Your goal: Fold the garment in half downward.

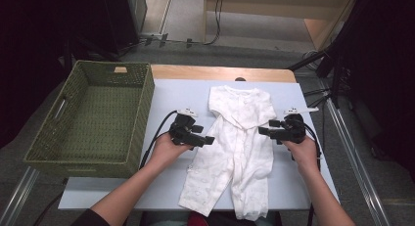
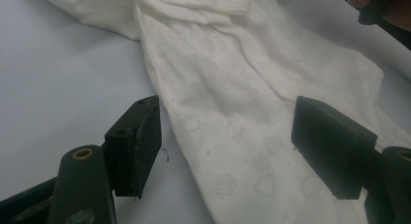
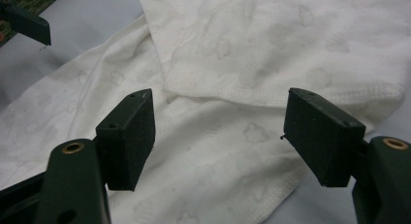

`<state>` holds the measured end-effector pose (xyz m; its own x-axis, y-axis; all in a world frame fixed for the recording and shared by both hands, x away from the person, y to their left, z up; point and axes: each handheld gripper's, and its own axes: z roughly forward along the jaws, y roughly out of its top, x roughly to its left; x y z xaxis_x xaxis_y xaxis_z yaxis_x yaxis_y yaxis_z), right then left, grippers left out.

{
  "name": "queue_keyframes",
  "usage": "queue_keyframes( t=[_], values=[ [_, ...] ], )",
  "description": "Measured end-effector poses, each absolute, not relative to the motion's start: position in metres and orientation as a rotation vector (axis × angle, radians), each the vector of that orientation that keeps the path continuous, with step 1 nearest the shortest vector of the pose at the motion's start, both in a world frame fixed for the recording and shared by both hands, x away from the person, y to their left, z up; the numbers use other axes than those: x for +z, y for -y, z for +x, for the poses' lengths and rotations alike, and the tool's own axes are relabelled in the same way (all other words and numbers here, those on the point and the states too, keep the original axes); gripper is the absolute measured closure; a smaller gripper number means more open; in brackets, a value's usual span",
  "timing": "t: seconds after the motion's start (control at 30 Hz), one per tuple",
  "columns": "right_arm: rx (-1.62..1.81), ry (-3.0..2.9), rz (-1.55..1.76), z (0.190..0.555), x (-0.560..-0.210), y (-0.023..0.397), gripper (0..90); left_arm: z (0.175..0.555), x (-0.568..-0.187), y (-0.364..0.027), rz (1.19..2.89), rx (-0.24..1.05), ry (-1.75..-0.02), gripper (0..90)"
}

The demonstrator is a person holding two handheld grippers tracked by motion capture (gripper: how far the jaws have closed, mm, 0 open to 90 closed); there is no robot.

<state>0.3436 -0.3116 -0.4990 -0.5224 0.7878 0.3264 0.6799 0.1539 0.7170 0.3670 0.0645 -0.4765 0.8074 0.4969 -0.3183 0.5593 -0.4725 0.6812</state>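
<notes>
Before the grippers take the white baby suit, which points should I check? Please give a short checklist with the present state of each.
1. Left gripper open: ok, jaws stand wide over the suit's left edge.
2. Right gripper open: ok, jaws wide, cloth between them in the right gripper view but not pinched.
3. Nothing held yet: ok, no pad presses on cloth.
4. Suit flat on the table: not ok, sleeves are folded across the chest and the legs show wrinkles.
5. Basket ready to receive: ok, it looks empty and stands left of the suit.
6. Suit fully on the table: cannot tell, the leg ends reach the near edge.
</notes>
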Motion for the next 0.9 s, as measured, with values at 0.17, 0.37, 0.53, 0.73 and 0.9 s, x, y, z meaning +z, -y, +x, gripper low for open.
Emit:
queue_keyframes(
  t=[0.17,0.37,0.53,0.73,0.9],
  values=[
    [1.307,-2.271,1.481,0.345,-0.499,0.315,25.5,0.375,-0.479,-0.060,2.176,-0.053,-0.802,26.8],
    [1.284,-2.265,1.480,0.350,-0.500,0.316,25.5,0.387,-0.480,-0.055,2.166,-0.073,-0.822,26.8],
    [1.266,-2.260,1.482,0.355,-0.501,0.317,25.5,0.397,-0.480,-0.053,2.169,-0.053,-0.834,26.7],
    [1.251,-2.256,1.494,0.363,-0.499,0.320,25.5,0.406,-0.479,-0.051,2.167,-0.020,-0.843,27.0],
    [1.237,-2.261,1.499,0.368,-0.499,0.322,25.5,0.412,-0.477,-0.049,2.153,-0.014,-0.843,26.9]
  ],
)
